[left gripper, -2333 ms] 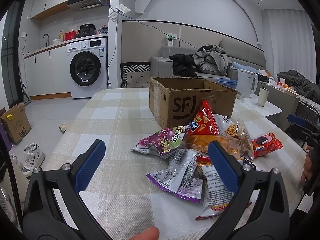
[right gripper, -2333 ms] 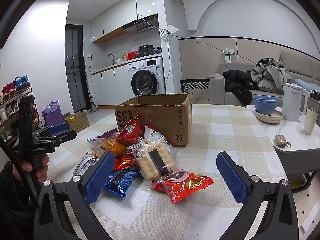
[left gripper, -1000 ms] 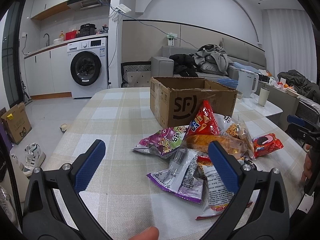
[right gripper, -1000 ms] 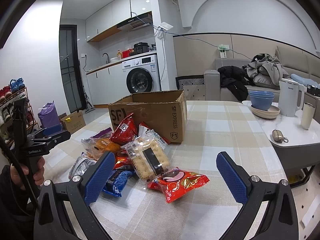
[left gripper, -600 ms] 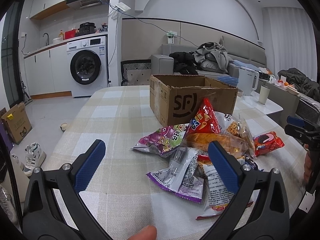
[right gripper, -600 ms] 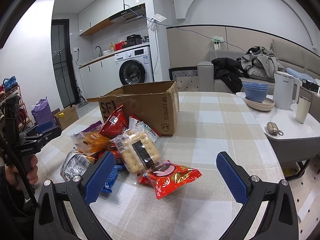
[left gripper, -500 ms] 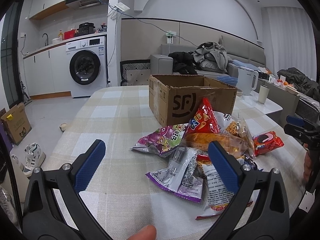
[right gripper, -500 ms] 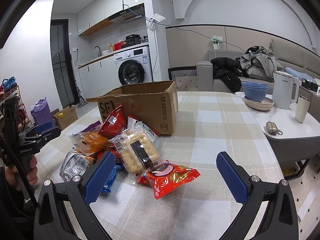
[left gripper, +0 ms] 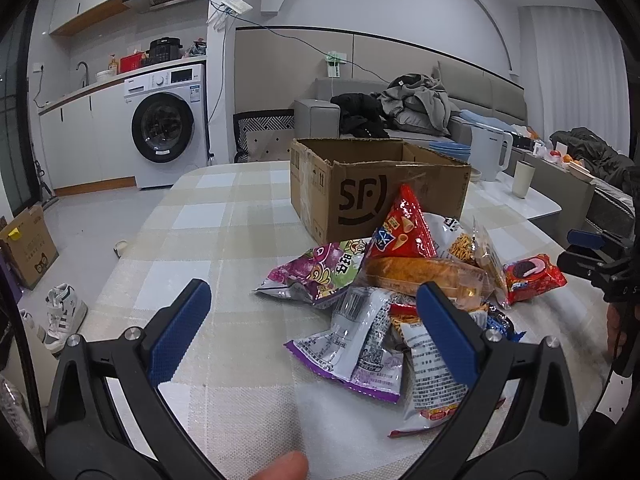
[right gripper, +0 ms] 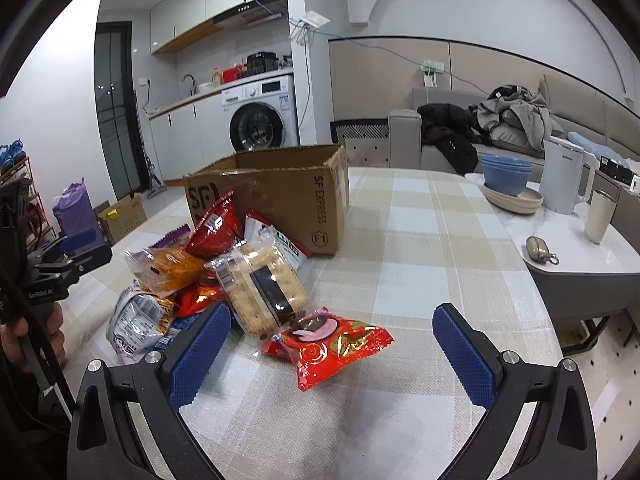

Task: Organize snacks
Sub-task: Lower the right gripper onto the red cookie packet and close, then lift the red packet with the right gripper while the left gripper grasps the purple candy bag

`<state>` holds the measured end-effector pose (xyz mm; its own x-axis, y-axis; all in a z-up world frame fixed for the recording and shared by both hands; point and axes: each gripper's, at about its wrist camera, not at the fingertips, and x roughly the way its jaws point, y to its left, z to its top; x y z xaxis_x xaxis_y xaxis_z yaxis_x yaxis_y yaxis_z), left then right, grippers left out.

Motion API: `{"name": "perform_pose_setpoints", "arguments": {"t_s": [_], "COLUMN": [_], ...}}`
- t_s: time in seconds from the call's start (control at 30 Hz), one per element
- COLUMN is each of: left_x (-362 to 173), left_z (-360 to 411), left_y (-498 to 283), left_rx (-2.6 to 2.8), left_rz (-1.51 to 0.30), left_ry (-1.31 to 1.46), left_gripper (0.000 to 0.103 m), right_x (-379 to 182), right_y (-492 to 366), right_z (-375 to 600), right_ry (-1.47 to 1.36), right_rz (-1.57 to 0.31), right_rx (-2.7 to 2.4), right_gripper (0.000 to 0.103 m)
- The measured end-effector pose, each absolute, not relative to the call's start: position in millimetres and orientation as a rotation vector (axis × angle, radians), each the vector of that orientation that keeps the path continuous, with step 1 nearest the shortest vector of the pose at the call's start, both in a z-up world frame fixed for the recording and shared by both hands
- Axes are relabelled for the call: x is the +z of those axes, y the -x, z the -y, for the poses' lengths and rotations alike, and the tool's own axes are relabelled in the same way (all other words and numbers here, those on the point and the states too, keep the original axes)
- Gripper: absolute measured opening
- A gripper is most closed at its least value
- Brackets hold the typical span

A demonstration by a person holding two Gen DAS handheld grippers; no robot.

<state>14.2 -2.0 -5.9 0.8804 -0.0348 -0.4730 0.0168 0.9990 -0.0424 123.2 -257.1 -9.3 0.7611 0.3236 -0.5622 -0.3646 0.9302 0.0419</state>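
While both jaws stand wide apart and grasp nothing, the right hand-held gripper (right gripper: 330, 344) hangs just above the red cookie packet (right gripper: 332, 346), and the left hand-held gripper (left gripper: 308, 328) faces the snack pile (left gripper: 400, 280). The packets lie heaped on the table (right gripper: 420, 240) against the open cardboard box (right gripper: 280, 196). Nothing looks packed yet; next comes lowering onto the red packet and pinching it.

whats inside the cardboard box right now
The cardboard box is open on top, but both views show only its upper inner walls; the bottom is hidden. No snacks show inside; the snack pile lies in front.
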Motion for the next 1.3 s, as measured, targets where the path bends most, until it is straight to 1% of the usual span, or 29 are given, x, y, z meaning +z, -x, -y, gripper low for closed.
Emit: {"name": "perform_pose_setpoints", "arguments": {"t_s": [0.33, 0.57, 0.63, 0.7, 0.77, 0.83, 0.93, 1.03, 1.07, 1.1, 1.13, 1.2, 1.3], "left_x": [-13, -14, -14, -14, -14, -14, -14, -15, -16, -16, -17, -17, -17], "left_z": [0, 1, 2, 2, 2, 0, -3, -6, -7, -8, -8, -10, -11], "left_y": [-25, -27, -27, -27, -27, -28, -28, -29, -30, -31, -31, -32, -32], "left_rx": [-0.062, -0.081, -0.079, -0.076, -0.071, -0.067, -0.066, -0.069, -0.063, -0.053, -0.047, -0.047, -0.047], "left_rz": [-0.551, -0.556, -0.558, -0.561, -0.561, -0.563, -0.566, -0.57, -0.573, -0.576, -0.58, -0.581, -0.578], "left_ry": [0.048, 0.055, 0.053, 0.051, 0.052, 0.058, 0.072, 0.088, 0.091, 0.093, 0.097, 0.105, 0.111], "left_gripper": [0.102, 0.102, 0.102, 0.102, 0.102, 0.102, 0.102, 0.102, 0.102, 0.102, 0.102, 0.102, 0.102], "right_x": [-34, -42, -44, -47, -51, -54, -56, -56, -56, -56, -55, -52, -48], "right_y": [-152, -166, -169, -172, -173, -174, -172, -167, -164, -162, -159, -155, -151], "right_z": [247, 234, 230, 225, 221, 218, 218, 220, 222, 222, 221, 222, 224], "right_ry": [0.14, 0.21, 0.234, 0.261, 0.285, 0.303, 0.302, 0.28, 0.268, 0.263, 0.265, 0.253, 0.229], "right_rz": [-0.787, -0.82, -0.826, -0.838, -0.852, -0.855, -0.858, -0.852, -0.855, -0.853, -0.848, -0.828, -0.815], "right_rx": [0.399, 0.435, 0.446, 0.455, 0.459, 0.459, 0.462, 0.47, 0.484, 0.485, 0.481, 0.486, 0.488], "right_gripper": [0.103, 0.103, 0.101, 0.09, 0.084, 0.082, 0.075, 0.06, 0.049, 0.043, 0.041, 0.032, 0.031]}}
